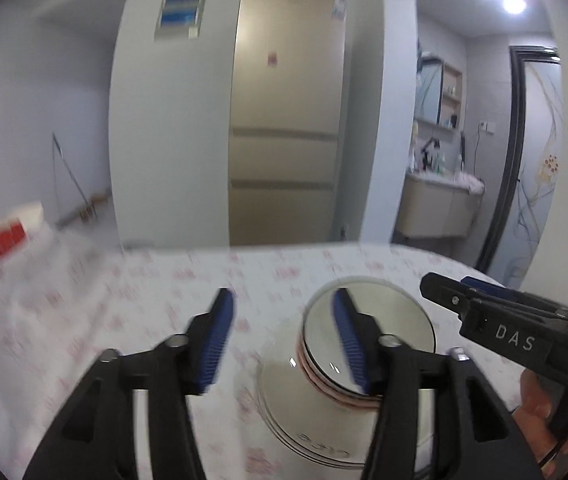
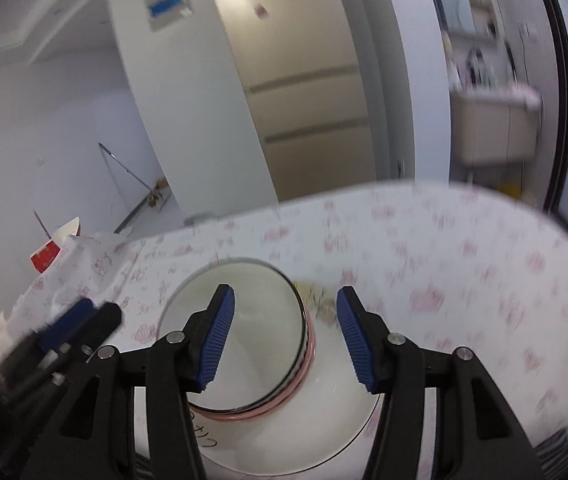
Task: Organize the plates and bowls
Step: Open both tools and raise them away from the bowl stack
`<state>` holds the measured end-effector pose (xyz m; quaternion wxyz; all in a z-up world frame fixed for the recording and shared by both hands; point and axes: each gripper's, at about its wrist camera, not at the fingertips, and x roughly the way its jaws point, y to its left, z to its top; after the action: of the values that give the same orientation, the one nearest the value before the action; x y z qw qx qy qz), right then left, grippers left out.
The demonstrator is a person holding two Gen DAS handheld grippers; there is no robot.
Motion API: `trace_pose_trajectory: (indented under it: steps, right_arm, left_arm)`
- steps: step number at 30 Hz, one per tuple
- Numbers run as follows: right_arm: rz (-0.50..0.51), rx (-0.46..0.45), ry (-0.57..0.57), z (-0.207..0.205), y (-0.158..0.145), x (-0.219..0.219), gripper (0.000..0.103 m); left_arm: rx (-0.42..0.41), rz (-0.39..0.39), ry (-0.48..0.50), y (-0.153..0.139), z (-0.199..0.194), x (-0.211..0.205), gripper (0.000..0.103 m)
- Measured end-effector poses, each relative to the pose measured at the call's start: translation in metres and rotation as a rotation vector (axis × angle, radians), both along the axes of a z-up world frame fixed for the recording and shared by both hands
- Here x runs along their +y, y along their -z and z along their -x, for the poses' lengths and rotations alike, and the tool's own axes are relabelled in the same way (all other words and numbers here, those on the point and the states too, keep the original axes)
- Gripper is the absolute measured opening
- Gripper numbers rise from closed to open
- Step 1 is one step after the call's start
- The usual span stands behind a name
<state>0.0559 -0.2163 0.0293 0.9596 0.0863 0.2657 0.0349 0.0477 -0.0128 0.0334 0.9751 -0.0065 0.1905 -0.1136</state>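
Note:
A stack of white bowls [image 1: 383, 316] [image 2: 244, 320] with pink bands on its side stands on a white plate [image 1: 303, 412] [image 2: 335, 420] on the flowered tablecloth. My left gripper [image 1: 284, 340] hovers above and to the left of the stack, open, with nothing between its blue pads; its tip also shows low on the left in the right wrist view [image 2: 80, 320]. My right gripper [image 2: 285, 340] hangs over the stack's right rim, open, the pads well apart from the bowl wall. It enters the left wrist view from the right [image 1: 451, 286].
The round table [image 2: 463, 248] ends just beyond the plate. A red and white box [image 1: 4, 236] [image 2: 48, 256] and bunched cloth [image 2: 84, 264] lie at the far left. A hand [image 1: 535, 396] holds the right gripper. A tall beige cabinet [image 1: 284, 120] stands behind.

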Motion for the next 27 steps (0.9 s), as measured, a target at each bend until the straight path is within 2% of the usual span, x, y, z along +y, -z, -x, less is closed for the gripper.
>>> trace_pose_trajectory:
  steps: [1, 2, 4, 6, 9, 11, 12, 13, 15, 16, 19, 22, 27]
  right_arm:
    - [0.019, -0.033, -0.005, 0.004, -0.004, 0.002, 0.056]
    - [0.033, -0.059, -0.010, 0.008, -0.006, 0.003, 0.058]
    - [0.047, -0.103, -0.008, 0.014, -0.010, 0.004, 0.063]
    - [0.037, -0.132, 0.000, 0.018, -0.013, 0.003, 0.066]
    - [0.031, -0.188, 0.007, 0.026, -0.016, 0.000, 0.079]
    - [0.042, -0.242, 0.020, 0.033, -0.020, -0.001, 0.093]
    - [0.053, -0.268, 0.026, 0.037, -0.023, -0.002, 0.095]
    - [0.069, -0.293, 0.032, 0.041, -0.025, -0.001, 0.095]
    - [0.103, -0.340, 0.037, 0.049, -0.030, 0.001, 0.097]
    - [0.115, -0.359, 0.034, 0.053, -0.032, 0.003, 0.103]
    - [0.122, -0.416, 0.035, 0.062, -0.039, 0.002, 0.103]
    - [0.111, -0.464, 0.037, 0.070, -0.042, 0.001, 0.103]
    - [0.202, -0.544, 0.053, 0.080, -0.038, 0.010, 0.103]
  left_arm:
    - [-0.055, -0.017, -0.007, -0.005, 0.008, 0.001, 0.073]
    - [-0.107, -0.034, -0.012, -0.009, 0.016, 0.001, 0.076]
    - [-0.165, -0.042, -0.012, -0.013, 0.026, 0.002, 0.089]
    - [-0.199, -0.008, -0.012, -0.016, 0.035, 0.006, 0.089]
    - [-0.243, 0.025, -0.012, -0.019, 0.043, 0.011, 0.089]
    - [-0.275, 0.031, -0.011, -0.021, 0.047, 0.012, 0.092]
    - [-0.274, 0.045, 0.001, -0.023, 0.049, 0.013, 0.099]
    - [-0.272, 0.069, 0.018, -0.026, 0.051, 0.016, 0.103]
    - [-0.293, 0.111, 0.032, -0.030, 0.059, 0.021, 0.103]
    - [-0.309, 0.117, 0.027, -0.034, 0.063, 0.022, 0.103]
    - [-0.370, 0.118, 0.014, -0.041, 0.074, 0.025, 0.103]
    - [-0.426, 0.087, 0.001, -0.041, 0.081, 0.026, 0.103]
    - [-0.462, 0.088, 0.005, -0.028, 0.088, 0.031, 0.103]
